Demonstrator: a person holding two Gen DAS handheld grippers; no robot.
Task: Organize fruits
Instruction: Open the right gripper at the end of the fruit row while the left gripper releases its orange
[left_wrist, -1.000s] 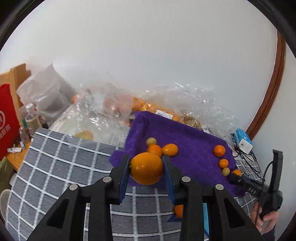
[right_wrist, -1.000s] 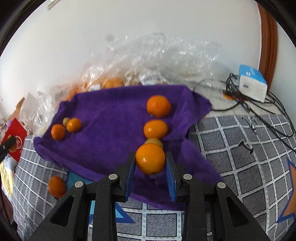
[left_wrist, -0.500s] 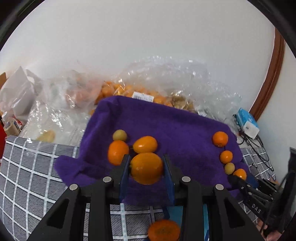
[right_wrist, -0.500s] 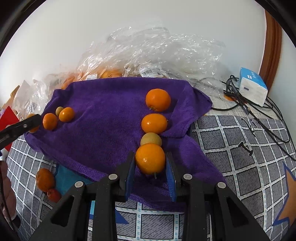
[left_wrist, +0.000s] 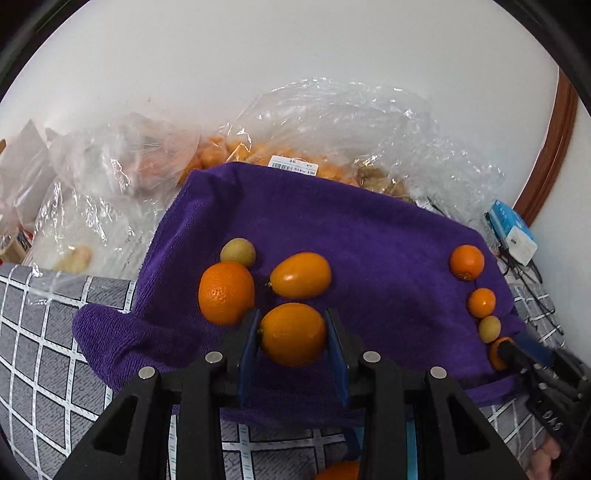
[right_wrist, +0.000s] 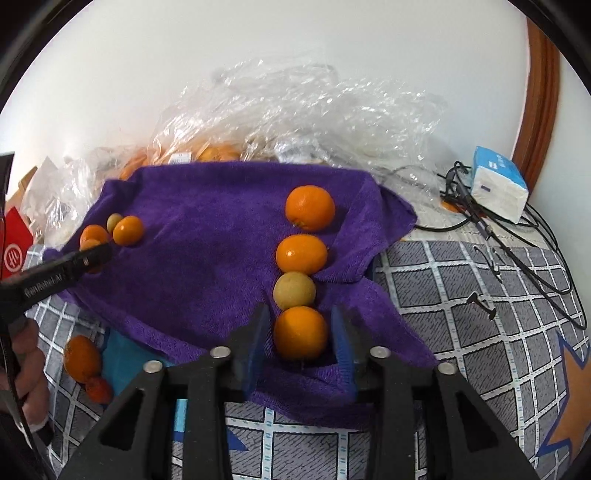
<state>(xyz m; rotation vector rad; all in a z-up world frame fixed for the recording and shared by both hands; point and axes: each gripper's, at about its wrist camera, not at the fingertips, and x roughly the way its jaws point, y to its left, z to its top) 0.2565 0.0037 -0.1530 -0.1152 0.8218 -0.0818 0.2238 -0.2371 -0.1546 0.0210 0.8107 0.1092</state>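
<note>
A purple towel (left_wrist: 362, 240) lies on the checked tablecloth and also shows in the right wrist view (right_wrist: 207, 229). My left gripper (left_wrist: 291, 334) is shut on an orange (left_wrist: 292, 333), held just above the towel beside a round orange (left_wrist: 226, 292), an oval orange (left_wrist: 300, 275) and a small yellow fruit (left_wrist: 238, 252). My right gripper (right_wrist: 300, 332) stands open around an orange (right_wrist: 300, 332) that rests on the towel, last in a column with a yellow fruit (right_wrist: 294, 290) and two oranges (right_wrist: 301, 254) (right_wrist: 310, 208).
Clear plastic bags (left_wrist: 332, 122) of fruit lie behind the towel against the wall. A blue-white box (right_wrist: 498, 184) and black cables (right_wrist: 517, 236) sit at the right. Two loose fruits (right_wrist: 83, 358) lie on the tablecloth at the left, near a blue mat (right_wrist: 122, 350).
My left gripper carried its orange forward over the towel, close to the left group. My right gripper's jaws have opened, leaving its orange on the towel at the column's near end.
</note>
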